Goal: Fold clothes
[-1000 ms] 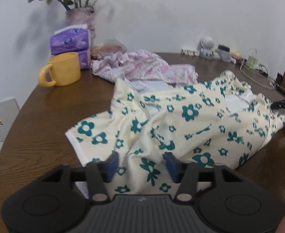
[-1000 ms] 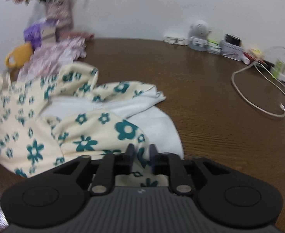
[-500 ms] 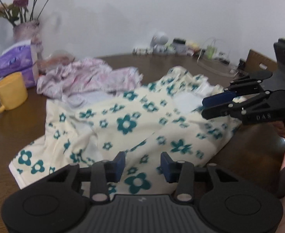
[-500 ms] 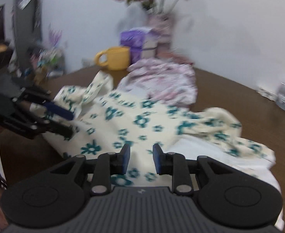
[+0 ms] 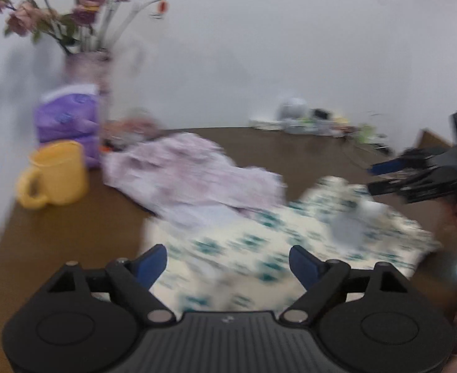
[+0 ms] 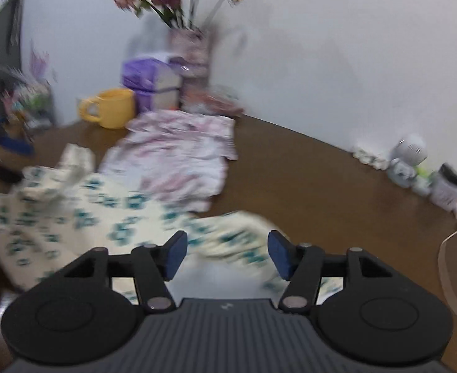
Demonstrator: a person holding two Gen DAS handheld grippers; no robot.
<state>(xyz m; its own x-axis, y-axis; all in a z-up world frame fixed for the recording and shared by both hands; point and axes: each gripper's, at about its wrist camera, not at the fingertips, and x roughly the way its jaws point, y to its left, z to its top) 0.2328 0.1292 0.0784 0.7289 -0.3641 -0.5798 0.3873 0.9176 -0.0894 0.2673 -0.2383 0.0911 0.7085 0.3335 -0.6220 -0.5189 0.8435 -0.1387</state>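
A cream garment with teal flowers (image 5: 259,242) lies crumpled on the brown table (image 5: 57,236), blurred by motion. It also shows in the right wrist view (image 6: 82,217). My left gripper (image 5: 228,264) is open and empty, just above the garment's near edge. My right gripper (image 6: 227,253) is open and empty over the garment's other end. The right gripper also shows at the right edge of the left wrist view (image 5: 415,177). A pink patterned garment (image 5: 191,177) lies behind the cream one, also in the right wrist view (image 6: 178,152).
A yellow mug (image 5: 57,174), purple tissue packs (image 5: 70,121) and a vase of flowers (image 5: 85,62) stand at the back left by the wall. Small gadgets (image 6: 408,161) and a white cable (image 6: 455,267) lie along the table's far right.
Both grippers have opened wide and let go of the cream garment. Both views have swung toward the vase and mug. The garment lies flatter on the table.
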